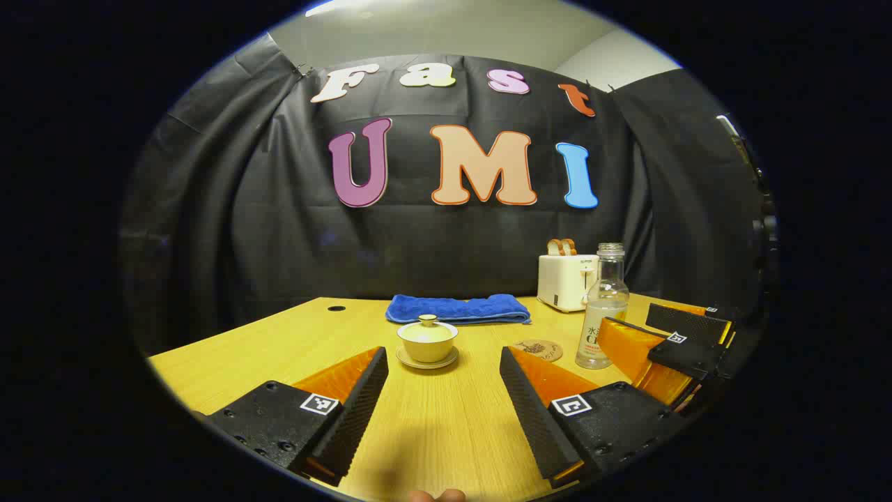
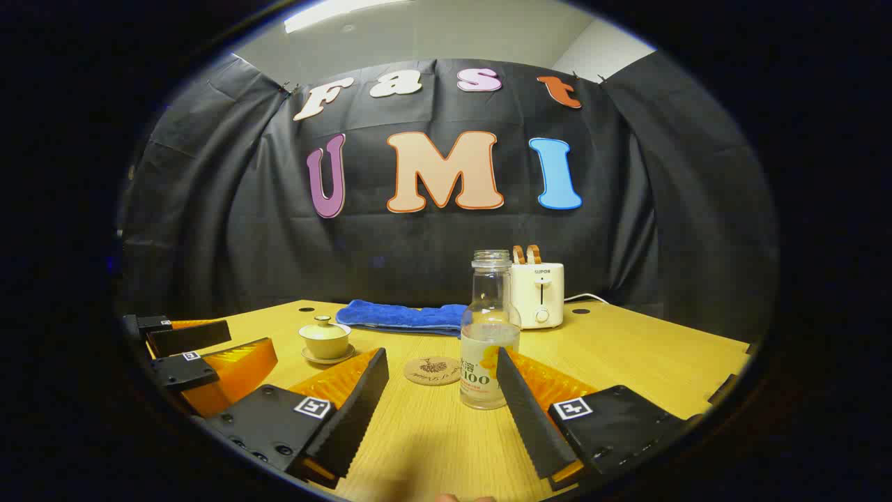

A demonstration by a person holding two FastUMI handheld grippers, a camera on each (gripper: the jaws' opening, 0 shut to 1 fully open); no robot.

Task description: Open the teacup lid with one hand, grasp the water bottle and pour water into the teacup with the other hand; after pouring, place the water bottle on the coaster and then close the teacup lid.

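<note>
Two grippers hang low over the table (image 1: 293, 335), jaws spread wide and empty, each lined up on its own target. The left gripper (image 1: 442, 390) faces the teacup (image 1: 427, 343), which sits on its saucer a little ahead of the open jaws with the lid (image 1: 428, 324) still on; the knob on top is the obvious thing to pinch. The right gripper (image 2: 442, 394) faces the bottle (image 2: 489, 331), which stands upright and uncapped just ahead of its jaws, slightly toward the right finger. That split fits the task: one hand for the lid, the other for pouring.

Between cup and bottle lies the coaster (image 2: 433, 370), flat on the table and bare, near the bottle's base, so the bottle can be set down on it after pouring with only a short move. In the left gripper view the coaster (image 1: 538, 349) is just beside the bottle (image 1: 603, 307), with the right gripper (image 1: 669, 345) beyond it.

A folded blue towel (image 1: 458, 309) and a toaster (image 1: 566, 280) sit at the back, clear of the work. Nothing is gripped yet; I judge the task has barely begun, the lid coming first.
</note>
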